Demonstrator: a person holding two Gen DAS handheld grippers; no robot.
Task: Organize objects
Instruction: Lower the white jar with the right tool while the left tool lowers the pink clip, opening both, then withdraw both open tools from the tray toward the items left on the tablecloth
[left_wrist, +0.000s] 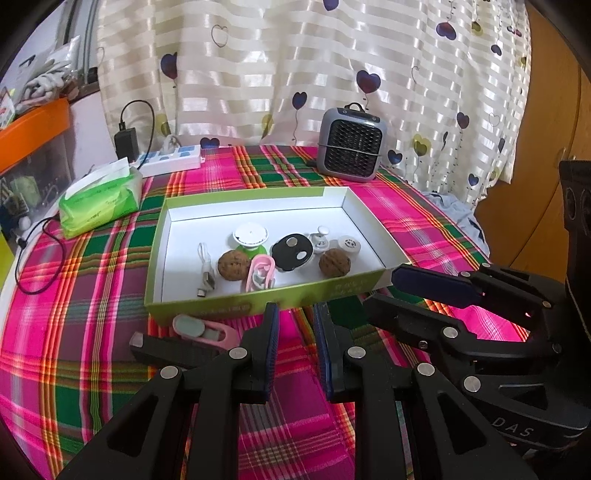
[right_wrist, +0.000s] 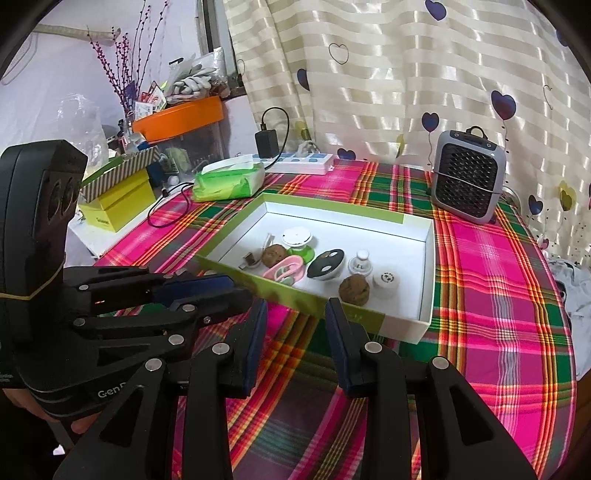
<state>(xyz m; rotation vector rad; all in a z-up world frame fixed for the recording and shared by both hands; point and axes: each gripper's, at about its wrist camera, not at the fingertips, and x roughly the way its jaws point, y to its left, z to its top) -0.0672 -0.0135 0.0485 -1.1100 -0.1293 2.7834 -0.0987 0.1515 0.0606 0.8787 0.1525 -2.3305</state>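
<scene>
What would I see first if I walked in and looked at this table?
Probably the bright pink and green plaid tablecloth covering the table. In its middle sits a shallow green box holding small things, including two walnuts, a black disc and a pink clip. Behind it, by the heart-patterned curtain, stands a small grey heater.

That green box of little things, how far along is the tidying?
Mostly done: the box already holds two walnuts, a cable and other small gadgets. Both grippers, left and right, carry nothing. One pink item lies outside on the cloth.
</scene>
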